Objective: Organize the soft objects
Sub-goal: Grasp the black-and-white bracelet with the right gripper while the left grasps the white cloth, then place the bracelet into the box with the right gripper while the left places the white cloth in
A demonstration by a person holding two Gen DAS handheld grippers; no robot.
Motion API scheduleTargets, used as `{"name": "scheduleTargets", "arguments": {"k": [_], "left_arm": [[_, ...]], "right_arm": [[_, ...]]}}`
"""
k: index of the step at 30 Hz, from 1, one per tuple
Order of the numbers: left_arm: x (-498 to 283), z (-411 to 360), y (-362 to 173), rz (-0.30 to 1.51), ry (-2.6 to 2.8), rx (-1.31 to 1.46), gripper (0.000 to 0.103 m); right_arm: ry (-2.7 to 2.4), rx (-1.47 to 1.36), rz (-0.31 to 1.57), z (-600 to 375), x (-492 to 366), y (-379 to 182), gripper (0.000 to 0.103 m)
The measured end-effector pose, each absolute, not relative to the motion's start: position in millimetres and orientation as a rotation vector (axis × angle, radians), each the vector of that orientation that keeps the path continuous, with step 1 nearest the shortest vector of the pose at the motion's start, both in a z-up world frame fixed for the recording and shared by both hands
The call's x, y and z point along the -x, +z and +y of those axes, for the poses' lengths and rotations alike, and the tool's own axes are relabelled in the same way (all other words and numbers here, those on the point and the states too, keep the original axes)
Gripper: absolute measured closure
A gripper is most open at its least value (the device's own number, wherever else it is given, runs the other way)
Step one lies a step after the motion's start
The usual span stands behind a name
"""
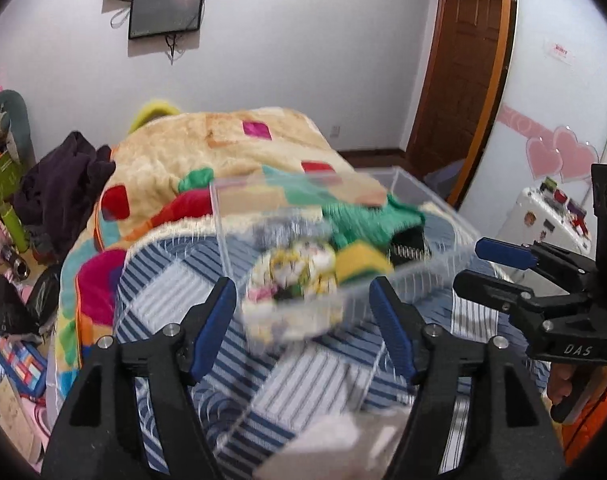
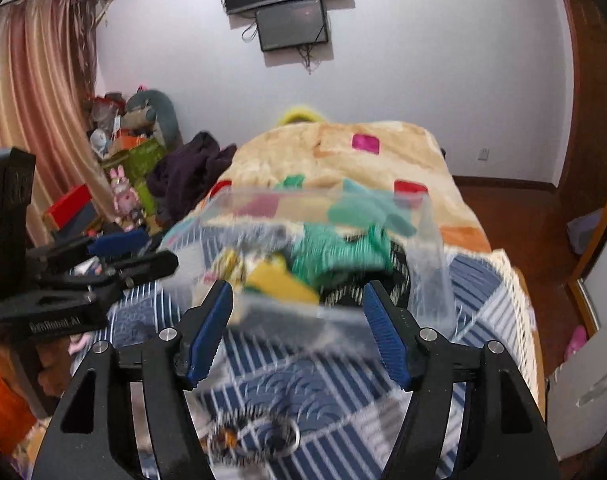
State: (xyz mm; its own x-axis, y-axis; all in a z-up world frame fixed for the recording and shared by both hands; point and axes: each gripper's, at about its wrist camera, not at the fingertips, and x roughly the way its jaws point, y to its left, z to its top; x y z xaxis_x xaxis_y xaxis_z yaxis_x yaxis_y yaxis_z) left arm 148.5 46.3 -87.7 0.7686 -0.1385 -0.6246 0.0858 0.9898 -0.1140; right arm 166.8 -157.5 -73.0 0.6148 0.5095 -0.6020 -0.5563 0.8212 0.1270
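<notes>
Clear plastic bin (image 1: 443,216) of soft things lies just ahead of both spread, empty hand-held grippers, left (image 1: 303,320) and right (image 2: 299,328).

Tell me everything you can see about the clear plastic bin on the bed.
The clear plastic bin is a rectangular, transparent, open-topped container sitting on the blue striped bedding. Inside lie a green knitted item, a yellow piece and a patterned soft item. Motion blur hides finer detail. Neither gripper touches it.
</notes>
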Motion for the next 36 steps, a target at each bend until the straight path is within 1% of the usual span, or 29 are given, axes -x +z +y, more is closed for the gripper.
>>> {"name": "scheduleTargets", "arguments": {"k": [8, 13, 15, 17, 22, 24, 25, 26, 29, 35, 36], "left_arm": [[-120.2, 37.7, -129.3, 0.802, -0.145, 0.033, 0.034], [-110.5, 43.3, -147.4, 0.851, -0.158, 0.093, 0.032], [-109.5, 46.6, -153.9, 0.867, -0.163, 0.121, 0.032], [-108.1, 47.0, -161.0, 0.882, -0.176, 0.143, 0.032], [-101.2, 39.7, -162.9, 0.849, -0.169, 0.12, 0.033], [-99.5, 40.5, -163.4, 0.838, -0.17, 0.13, 0.037], [-98.6, 40.0, -163.3, 0.837, -0.178, 0.135, 0.044], [-98.5, 39.4, -163.4, 0.837, -0.195, 0.139, 0.053], [-94.6, 33.6, -161.8, 0.834, -0.213, 0.123, 0.065], [-92.3, 33.9, -157.2, 0.84, -0.226, 0.147, 0.081], [-92.6, 35.7, -155.9, 0.841, -0.229, 0.156, 0.082]], "right_arm": [[0.625, 0.143, 0.771, -149.8, -147.7, -115.4, 0.039], [0.609, 0.162, 0.83, -149.2, -147.8, -138.4, 0.039], [0.618, 0.153, 0.853, -150.3, -149.0, -143.9, 0.045], [0.62, 0.159, 0.868, -149.3, -148.9, -147.9, 0.056], [0.608, 0.183, 0.858, -145.5, -150.0, -151.1, 0.071], [0.604, 0.187, 0.851, -144.2, -143.8, -150.3, 0.08], [0.606, 0.193, 0.848, -143.0, -143.1, -150.1, 0.087], [0.609, 0.197, 0.845, -142.9, -140.8, -149.6, 0.091], [0.609, 0.209, 0.833, -143.3, -139.3, -151.0, 0.092], [0.608, 0.18, 0.816, -150.0, -138.7, -147.8, 0.093], [0.604, 0.175, 0.807, -151.6, -138.2, -145.7, 0.094]]}}
